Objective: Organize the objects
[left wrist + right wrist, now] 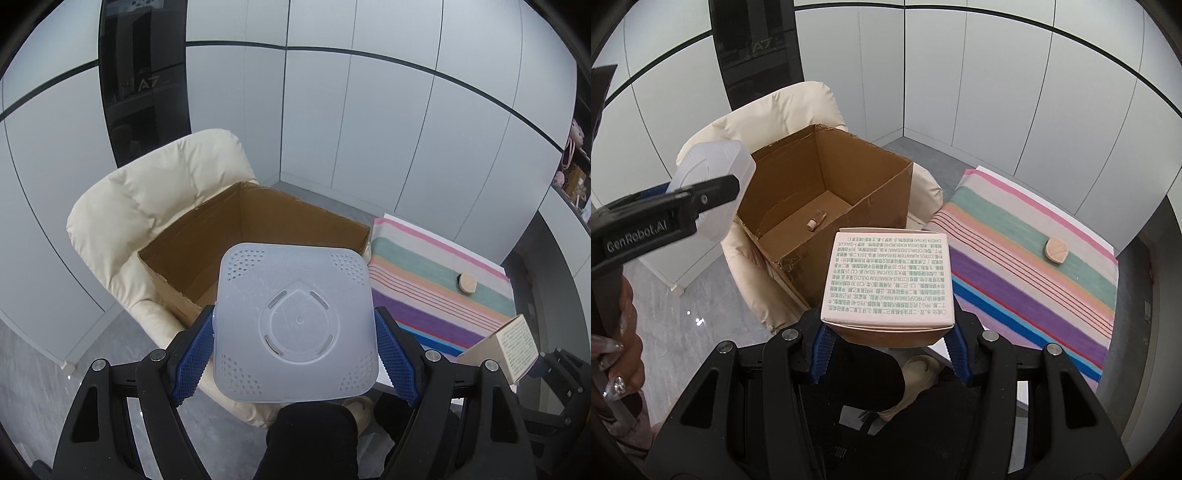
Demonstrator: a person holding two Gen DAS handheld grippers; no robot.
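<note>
- Lowering into the cardboard box [827,184] on the cream armchair [147,192] is advised before release.
- A translucent perforated plastic container [295,325] is clamped by the left tongs [295,350], held above the box's near edge.
- A printed carton [888,275] is gripped by the right tongs [886,350], short of the box.
- A wooden disc [1055,250] is left on the striped worktop [1015,258].
</note>
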